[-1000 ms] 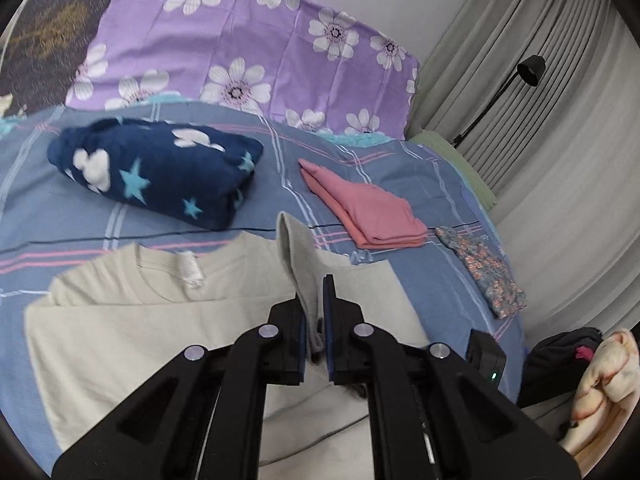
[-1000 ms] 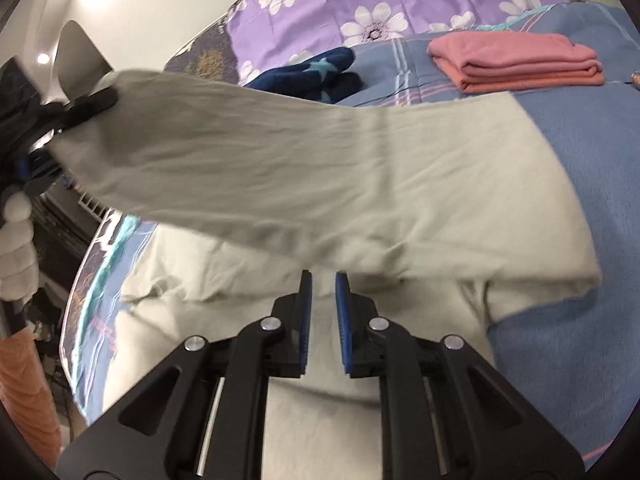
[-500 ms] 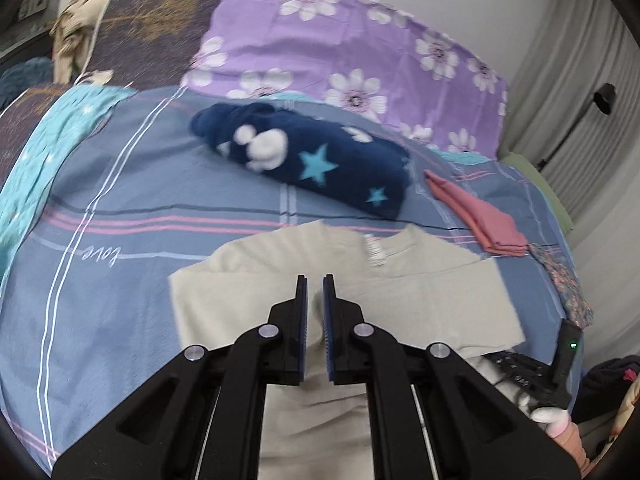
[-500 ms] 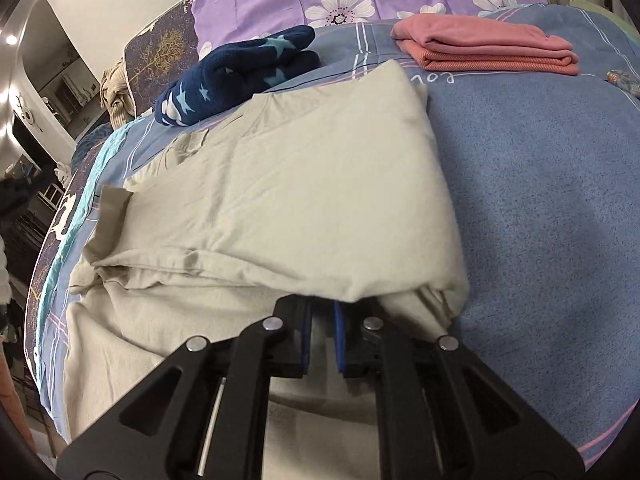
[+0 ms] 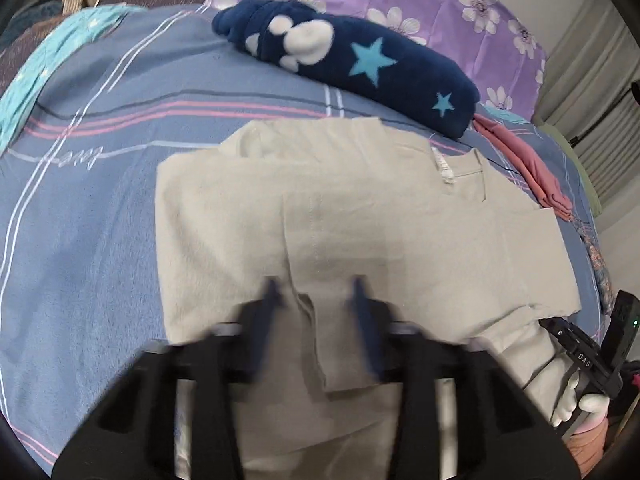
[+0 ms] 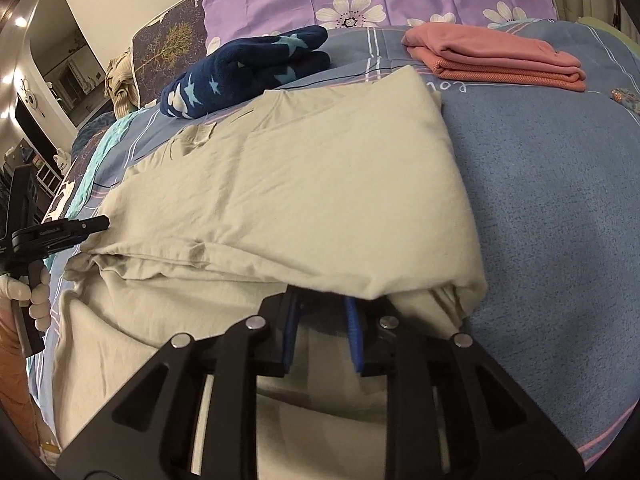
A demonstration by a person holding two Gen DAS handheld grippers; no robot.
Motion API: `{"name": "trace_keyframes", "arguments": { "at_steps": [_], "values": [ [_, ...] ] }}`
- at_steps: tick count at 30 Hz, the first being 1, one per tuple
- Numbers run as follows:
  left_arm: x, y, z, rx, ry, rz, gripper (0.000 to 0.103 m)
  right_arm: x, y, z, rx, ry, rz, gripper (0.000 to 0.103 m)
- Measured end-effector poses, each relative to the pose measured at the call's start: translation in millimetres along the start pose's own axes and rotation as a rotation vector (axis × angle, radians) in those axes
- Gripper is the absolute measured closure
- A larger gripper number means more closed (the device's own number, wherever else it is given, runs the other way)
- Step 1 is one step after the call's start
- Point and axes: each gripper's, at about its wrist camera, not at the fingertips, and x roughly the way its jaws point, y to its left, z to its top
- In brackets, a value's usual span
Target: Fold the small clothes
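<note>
Beige shirt [image 6: 320, 184]: sides folded in, crosswise fold left. Pink stack [image 6: 500, 60], 1 o'clock: done. Left gripper [image 5: 316, 300] fingers wide, gripping nothing; right gripper [image 6: 320, 312] fingers opening under the fold.

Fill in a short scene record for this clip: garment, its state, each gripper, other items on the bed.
garment: beige shirt, on the blue striped sheet
state: one side folded over the body, neck label showing
left gripper: blurred, jaws apart over a sleeve flap, not pinching it
right gripper: jaws opening, tips tucked under the shirt's folded edge; cloth between them cannot be told
other items: navy star blanket, folded pink garment, both beyond the shirt
</note>
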Motion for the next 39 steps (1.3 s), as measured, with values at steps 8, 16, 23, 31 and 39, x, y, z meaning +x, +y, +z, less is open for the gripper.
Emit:
{"name": "trace_keyframes", "arguments": {
  "at_steps": [8, 16, 23, 31, 39],
  "values": [
    [-42.2, -7.1, 3.8, 0.041, -0.112, -0.026, 0.100, -16.3, -15.6, -1.7, 0.115, 0.037, 0.084, 0.082],
    [-27.7, 3.5, -11.2, 0.030, -0.088, 0.046, 0.102, -27.1, -3.4, -7.6, 0.047, 0.033, 0.055, 0.079],
    [-56.2, 41.4, -13.6, -0.063, -0.130, 0.005, 0.103, -44.9, -2.8, -9.9, -0.010, 0.020, 0.072, 0.068],
    [-18.3, 20.6, -18.4, -0.075, -0.034, -0.073, 0.059, -29.5, -6.4, -18.6, 0.021, 0.041, 0.060, 0.066],
    [-47.0, -6.6, -3.9, 0.007, -0.153, -0.057, 0.099, -30.6, -8.9, -21.9, 0.027, 0.028, 0.076, 0.065]
  ]
}}
